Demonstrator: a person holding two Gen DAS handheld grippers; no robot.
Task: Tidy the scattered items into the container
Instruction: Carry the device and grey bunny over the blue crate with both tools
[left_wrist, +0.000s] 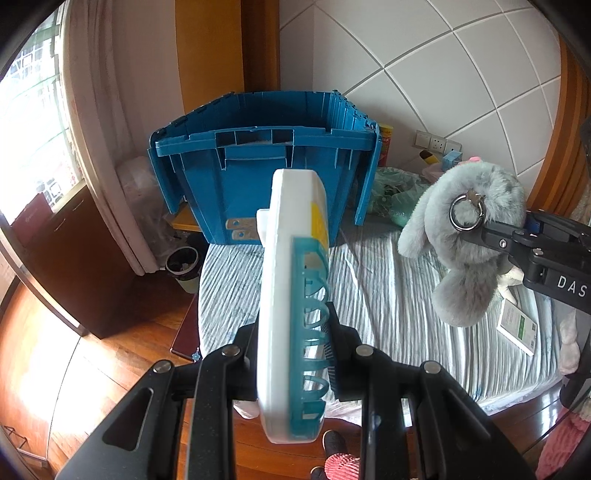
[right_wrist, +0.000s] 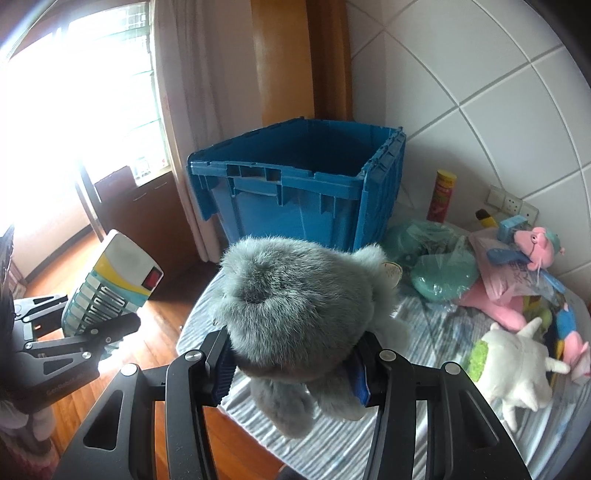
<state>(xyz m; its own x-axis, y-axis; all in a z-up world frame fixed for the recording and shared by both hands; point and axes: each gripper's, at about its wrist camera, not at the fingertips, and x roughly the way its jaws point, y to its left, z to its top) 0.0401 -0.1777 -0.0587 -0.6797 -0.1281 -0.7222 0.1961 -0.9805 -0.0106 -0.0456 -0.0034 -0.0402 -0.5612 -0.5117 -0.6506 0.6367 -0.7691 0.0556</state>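
A blue plastic crate (left_wrist: 258, 173) (right_wrist: 295, 188) stands open at the far end of a bed with a striped sheet (left_wrist: 388, 295). My left gripper (left_wrist: 291, 343) is shut on a white flat device with a teal grille (left_wrist: 291, 295), held edge-up in front of the crate; the same device (right_wrist: 114, 280) shows at the left of the right wrist view. My right gripper (right_wrist: 291, 365) is shut on a grey fluffy plush (right_wrist: 299, 295), held above the bed short of the crate. That plush (left_wrist: 465, 240), with a metal ring, hangs at the right of the left wrist view.
Loose items lie on the bed right of the crate: a teal bagged cushion (right_wrist: 439, 273), pink plush toys (right_wrist: 532, 251), a white plush (right_wrist: 517, 369), a red snack tube (right_wrist: 441, 195) and a white box (left_wrist: 517, 325). A bin (left_wrist: 183, 262) and dark cabinet (left_wrist: 74, 258) stand left.
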